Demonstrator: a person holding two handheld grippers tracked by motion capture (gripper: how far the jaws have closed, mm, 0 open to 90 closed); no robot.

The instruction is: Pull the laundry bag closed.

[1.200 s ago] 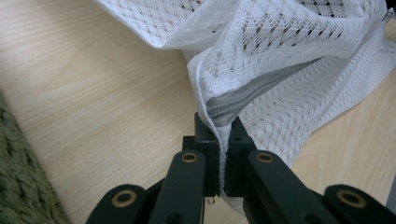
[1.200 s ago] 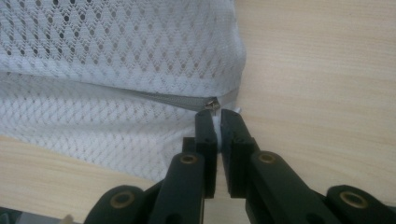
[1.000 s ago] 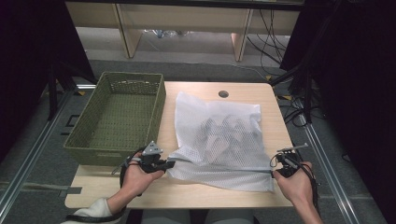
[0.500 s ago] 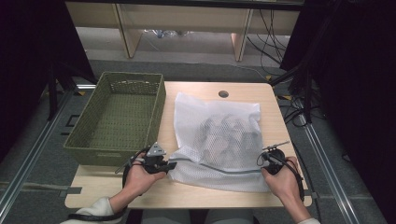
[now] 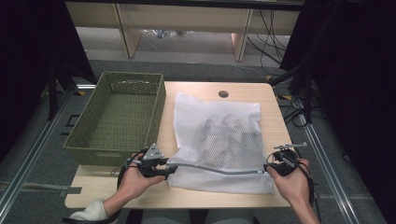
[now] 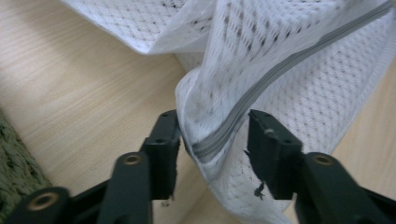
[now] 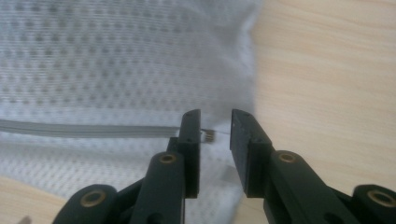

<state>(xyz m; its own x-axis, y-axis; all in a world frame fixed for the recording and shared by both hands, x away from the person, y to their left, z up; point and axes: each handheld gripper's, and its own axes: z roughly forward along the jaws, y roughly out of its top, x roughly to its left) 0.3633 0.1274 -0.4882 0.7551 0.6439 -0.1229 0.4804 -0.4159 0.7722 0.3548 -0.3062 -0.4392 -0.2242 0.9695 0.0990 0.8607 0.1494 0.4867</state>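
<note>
- Mesh laundry bag lies flat on worktop, just right of green basket.
- My left claw has just been opening; bag's zipper end sits between parted jaws.
- My right claw just been opening too, zip pull in the gap.

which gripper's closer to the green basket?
Left. The left gripper sits just in front of the green basket, by its near right corner; the right gripper is across the mesh bag, at the zipper's far end.
</note>
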